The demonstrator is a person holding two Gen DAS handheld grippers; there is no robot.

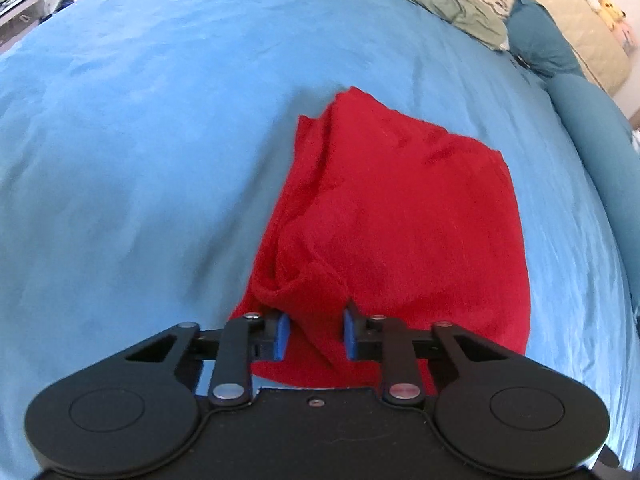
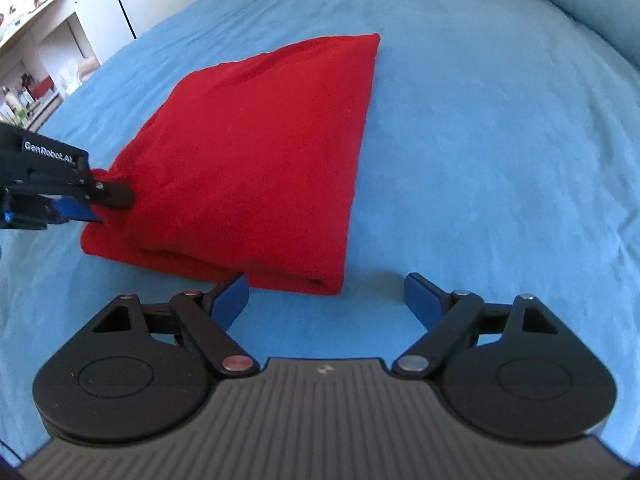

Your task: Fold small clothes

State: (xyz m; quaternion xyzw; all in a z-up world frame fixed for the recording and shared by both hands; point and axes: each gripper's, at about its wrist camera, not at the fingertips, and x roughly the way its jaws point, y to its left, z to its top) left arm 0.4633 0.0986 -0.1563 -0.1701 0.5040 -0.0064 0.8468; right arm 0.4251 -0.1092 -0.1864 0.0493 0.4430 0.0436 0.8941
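**Red cloth folded on the bed**

The red cloth [image 2: 256, 152] lies folded on the blue sheet [image 2: 500, 140]. The left claw [image 1: 316, 334] pinches a bunched edge of it between its blue pads. The right claw [image 2: 326, 298] stands wide and empty, just beside the cloth's near corner.

"genrobot.ai" on left gripper [image 2: 98, 204].
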